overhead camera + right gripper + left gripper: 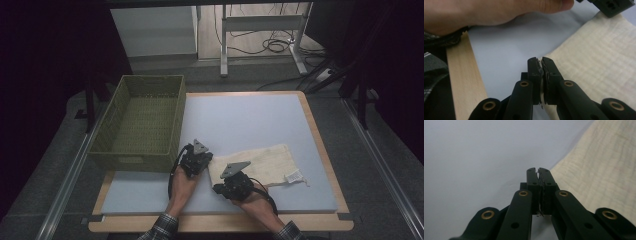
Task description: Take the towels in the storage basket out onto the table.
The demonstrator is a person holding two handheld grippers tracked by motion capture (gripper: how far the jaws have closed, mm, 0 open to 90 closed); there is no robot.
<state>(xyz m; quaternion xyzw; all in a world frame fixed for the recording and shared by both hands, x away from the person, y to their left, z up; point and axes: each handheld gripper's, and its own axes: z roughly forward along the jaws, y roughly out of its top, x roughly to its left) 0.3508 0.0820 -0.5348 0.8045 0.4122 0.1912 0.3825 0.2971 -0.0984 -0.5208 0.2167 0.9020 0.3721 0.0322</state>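
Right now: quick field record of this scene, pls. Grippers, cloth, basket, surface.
left gripper: jaws shut, tips at the cloth's left edge; whether they pinch fabric cannot be told
right gripper: jaws shut, tips at the cloth's near-left corner; grip on fabric unclear
cloth: cream, lying flat on the mat, white tag at its right end
basket: green woven, empty, at the mat's left edge
mat: pale blue-grey, on a wooden table
hands: one behind each gripper, plaid cuffs

Cream cloth [260, 161], olive-green woven basket [113, 117], pale grey-blue mat [240, 120], plaid sleeves [161, 227]
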